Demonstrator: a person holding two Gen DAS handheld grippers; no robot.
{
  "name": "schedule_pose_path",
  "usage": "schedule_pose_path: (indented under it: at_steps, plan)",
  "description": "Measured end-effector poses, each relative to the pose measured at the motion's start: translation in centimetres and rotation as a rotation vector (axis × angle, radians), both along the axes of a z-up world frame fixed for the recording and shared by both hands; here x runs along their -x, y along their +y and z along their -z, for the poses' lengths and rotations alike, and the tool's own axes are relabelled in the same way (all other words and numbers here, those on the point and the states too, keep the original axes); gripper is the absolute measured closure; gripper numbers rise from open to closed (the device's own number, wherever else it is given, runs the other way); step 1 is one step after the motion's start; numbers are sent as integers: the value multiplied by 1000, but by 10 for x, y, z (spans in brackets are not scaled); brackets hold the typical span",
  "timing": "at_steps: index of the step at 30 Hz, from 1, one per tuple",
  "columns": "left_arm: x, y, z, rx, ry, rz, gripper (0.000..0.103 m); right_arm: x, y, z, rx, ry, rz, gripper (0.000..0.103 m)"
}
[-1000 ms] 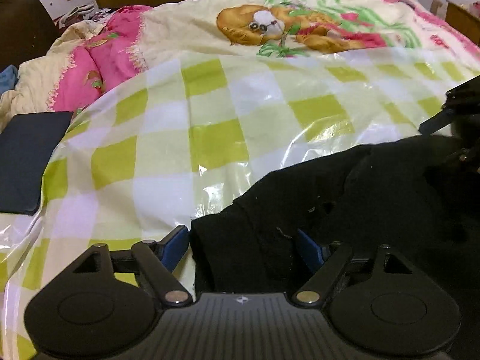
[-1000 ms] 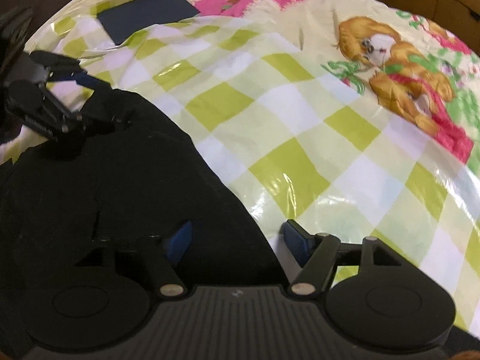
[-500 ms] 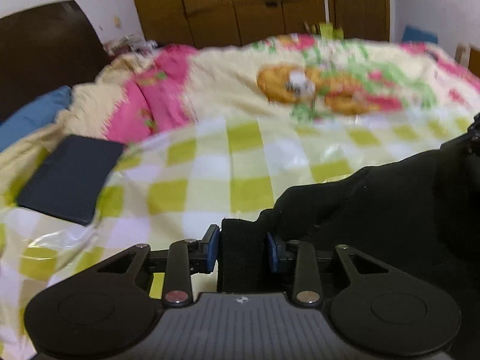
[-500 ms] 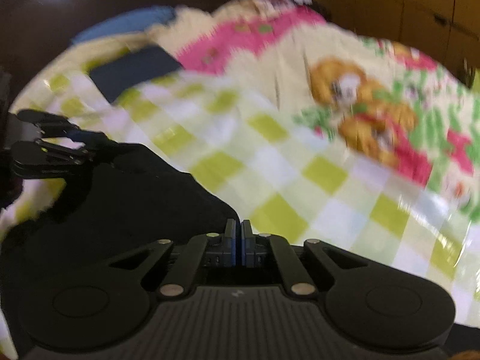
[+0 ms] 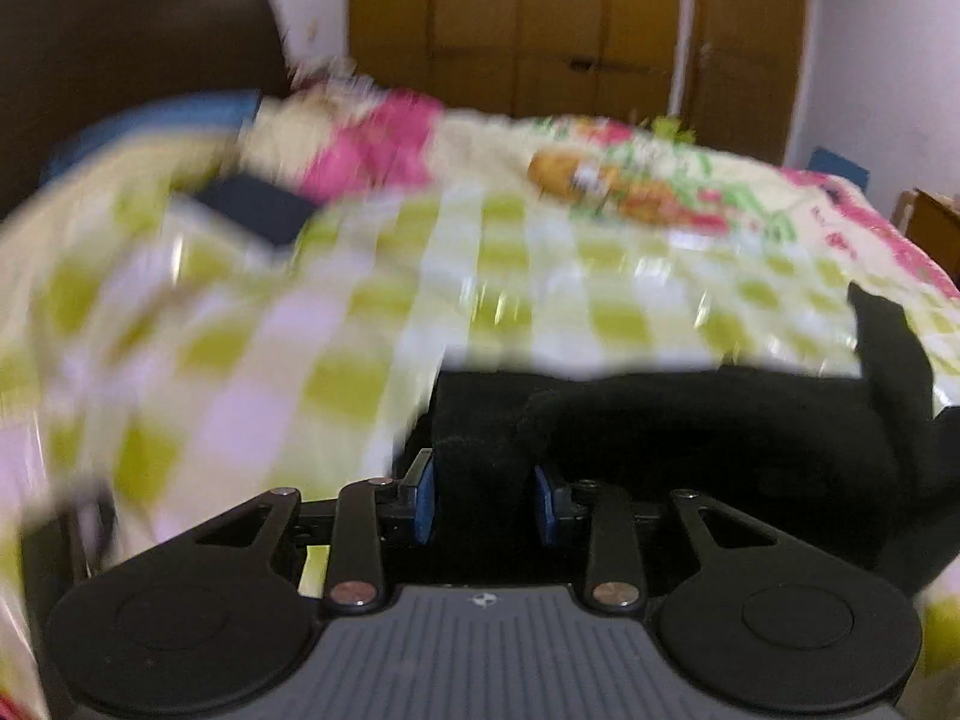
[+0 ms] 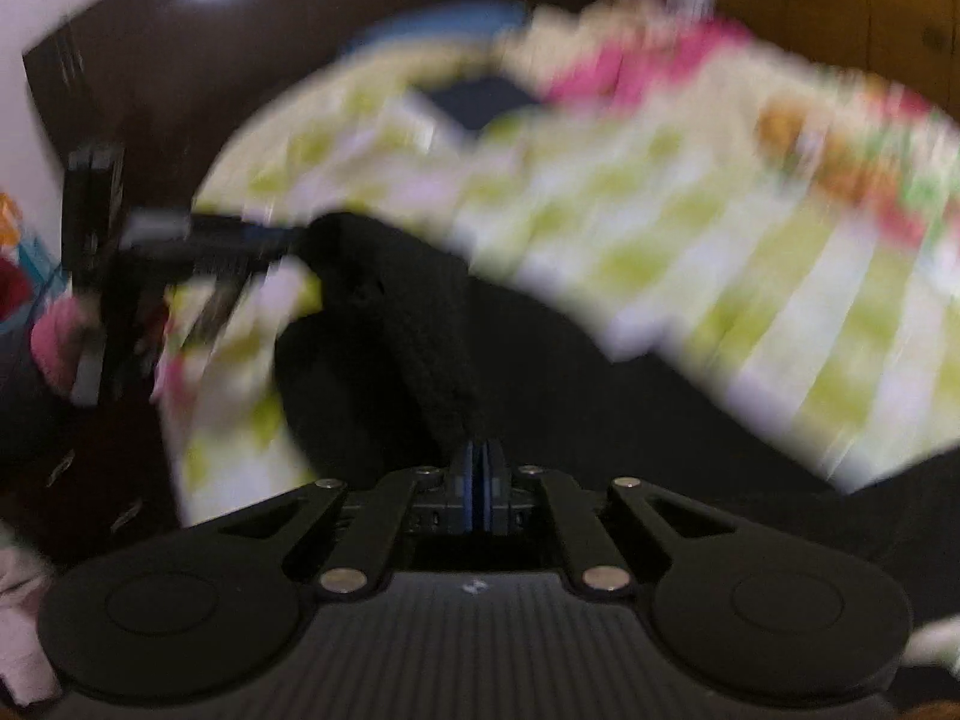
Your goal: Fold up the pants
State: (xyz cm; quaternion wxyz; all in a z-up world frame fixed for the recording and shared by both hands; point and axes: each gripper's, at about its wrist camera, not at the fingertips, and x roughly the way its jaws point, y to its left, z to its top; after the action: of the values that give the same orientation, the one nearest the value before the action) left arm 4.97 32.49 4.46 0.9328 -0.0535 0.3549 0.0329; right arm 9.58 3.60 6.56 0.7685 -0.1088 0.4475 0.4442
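The left gripper (image 5: 483, 498) is clenched on a thick bunch of the black pants (image 5: 690, 420): its two blue pads (image 5: 424, 501) stand a little apart with the dark cloth packed between them, low in the middle of the left wrist view. From that pinch the cloth runs to the right as a raised, rounded edge and fills the lower right of the frame, with one black flap standing up at the right edge.

The right gripper (image 6: 478, 483) has its blue pads pressed almost flat together, low in the centre of its own view. A ridge of the pants (image 6: 420, 348) rises from just above the pads toward the upper left; blur hides whether a thin edge of it is caught between them, though the cloth meets the tips. At the far end of that ridge, at mid left, the left gripper (image 6: 264, 240) shows as a dark smear touching the cloth.

Beneath the pants lies a glossy green and white checked sheet (image 5: 270, 360), badly blurred. Beyond it, in the upper half of the left view, is a pink and cream cartoon quilt (image 5: 600, 168), a dark flat rectangle (image 5: 252, 210) at upper left, a dark headboard (image 5: 120, 60) and a wooden wardrobe (image 5: 570, 30) against a white wall
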Motion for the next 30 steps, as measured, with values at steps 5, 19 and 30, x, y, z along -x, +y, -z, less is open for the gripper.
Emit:
schedule_pose_path:
  at_steps: [5,19,30]
  plan:
    - [18,3,35,39,36,-41,57,33,28,46,113,-40,-16,98]
    - [28,4,35,-45,-25,23,40,60,119,48,166,-421,-237,67]
    - [42,22,2,-101,-115,26,54,48,164,24,52,-346,-104,96]
